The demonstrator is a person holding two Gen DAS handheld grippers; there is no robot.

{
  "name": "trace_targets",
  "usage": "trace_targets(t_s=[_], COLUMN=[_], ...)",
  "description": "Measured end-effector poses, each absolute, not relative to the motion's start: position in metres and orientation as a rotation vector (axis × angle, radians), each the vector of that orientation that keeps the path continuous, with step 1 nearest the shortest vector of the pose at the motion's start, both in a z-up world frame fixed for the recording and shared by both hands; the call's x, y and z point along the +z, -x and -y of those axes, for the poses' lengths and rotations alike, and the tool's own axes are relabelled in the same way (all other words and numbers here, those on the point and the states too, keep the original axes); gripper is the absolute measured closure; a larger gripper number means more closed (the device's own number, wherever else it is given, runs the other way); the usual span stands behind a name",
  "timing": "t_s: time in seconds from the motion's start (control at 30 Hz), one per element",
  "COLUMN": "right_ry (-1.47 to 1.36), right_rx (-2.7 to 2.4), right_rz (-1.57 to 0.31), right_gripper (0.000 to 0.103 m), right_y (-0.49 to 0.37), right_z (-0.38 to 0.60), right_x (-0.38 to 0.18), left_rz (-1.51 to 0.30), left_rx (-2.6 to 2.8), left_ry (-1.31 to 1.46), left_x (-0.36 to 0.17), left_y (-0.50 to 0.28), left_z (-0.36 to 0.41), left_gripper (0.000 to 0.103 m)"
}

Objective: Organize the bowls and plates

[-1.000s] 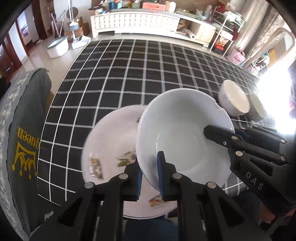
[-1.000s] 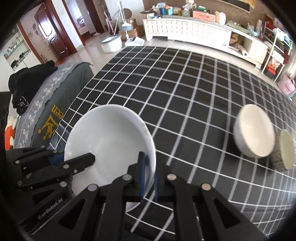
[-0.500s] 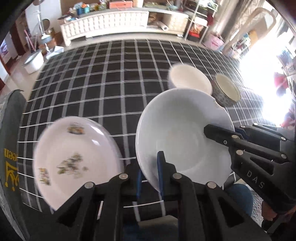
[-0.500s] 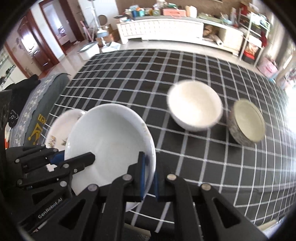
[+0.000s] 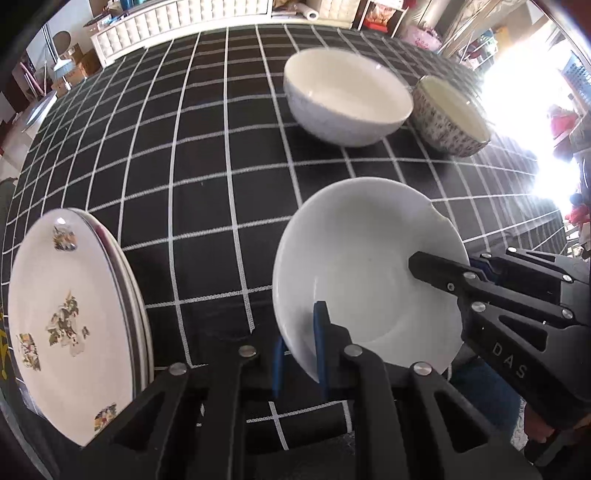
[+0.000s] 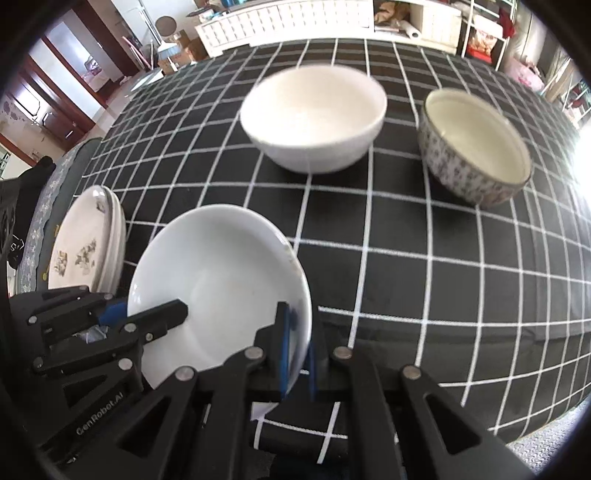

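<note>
I hold a plain white shallow bowl (image 5: 365, 258) with both grippers above the near part of the checked table. My left gripper (image 5: 299, 343) is shut on its near-left rim. My right gripper (image 6: 295, 343) is shut on its right rim, and it shows in the left wrist view (image 5: 443, 273) reaching in from the right. The held bowl also shows in the right wrist view (image 6: 218, 280). A stack of flowered plates (image 5: 66, 325) lies at the left. A deep white bowl (image 5: 347, 96) and a patterned bowl (image 5: 450, 114) stand side by side farther back.
The table has a black cloth with white grid lines (image 5: 207, 192). A grey chair back (image 6: 48, 192) stands at the table's left edge. A white sideboard (image 6: 295, 18) and shelves are far behind. Strong glare washes out the right side.
Both grippers have carried the white bowl to the right and forward, off the plate stack. The two far bowls now appear larger and closer, and the plates have slid to the left.
</note>
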State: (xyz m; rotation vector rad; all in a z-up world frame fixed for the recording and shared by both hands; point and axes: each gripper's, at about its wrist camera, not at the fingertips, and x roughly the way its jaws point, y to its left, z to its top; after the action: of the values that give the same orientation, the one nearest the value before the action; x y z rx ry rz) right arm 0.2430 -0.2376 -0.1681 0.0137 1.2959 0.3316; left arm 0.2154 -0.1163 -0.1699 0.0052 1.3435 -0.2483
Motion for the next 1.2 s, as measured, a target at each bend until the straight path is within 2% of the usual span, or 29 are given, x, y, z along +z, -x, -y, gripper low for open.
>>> trace_targets(t_s=[0.37,0.47,0.53,0.57,0.67,0.8,0.83,0.9,1.2], right_ry=[0.048,0.065,0.058,0.052,0.035,-0.008,-0.014,-0.019,-0.068], right_rx=[0.347,0.329,0.322,0.318,0.295,0.288,0.286,0.278,0.253], right_rz=[-1.284,-1.276,-1.274,-1.274,-1.260,-1.206,-1.193,-1.177,-1.143], right_gripper=[0.092,0.091,0.090,0.090,0.081,0.060,0.057,0.056,0.056], right_y=[-0.242,-0.241,-0.242,-0.243,-0.244,-0.247,-0.250,-0.258,-0.304], right_z=[0.238,0.236,0.235,0.237,0.241,0.250,0.253,0.255,0.263], right_x=[-0.168,-0.164,-0.163,-0.161,-0.155,-0.134,-0.128,-0.120,-0.093], left_rz=[-1.333,-1.308,-1.295,-1.288,-1.282,-1.255,-1.247,-1.230,-1.171], left_rx=[-0.263,-0.249,-0.231,-0.222,-0.217,-0.217,-0.222,-0.231,-0.267], left_ry=[-0.015,-0.045,-0.055,-0.056,-0.029,-0.011,-0.008,-0.002,0.051], left_x=[-0.169,-0.163,-0.159,-0.156,-0.147,-0.130,-0.124,-0.113,-0.073], left_y=[-0.219,-0.216,-0.217,-0.217,-0.219,-0.221,-0.223,-0.229,-0.288], left_z=[0.116,0.113,0.110,0.107,0.098,0.090,0.090,0.090,0.096], left_gripper=[0.091,0.081,0.070,0.070,0.070,0.069,0.065,0.062,0.062])
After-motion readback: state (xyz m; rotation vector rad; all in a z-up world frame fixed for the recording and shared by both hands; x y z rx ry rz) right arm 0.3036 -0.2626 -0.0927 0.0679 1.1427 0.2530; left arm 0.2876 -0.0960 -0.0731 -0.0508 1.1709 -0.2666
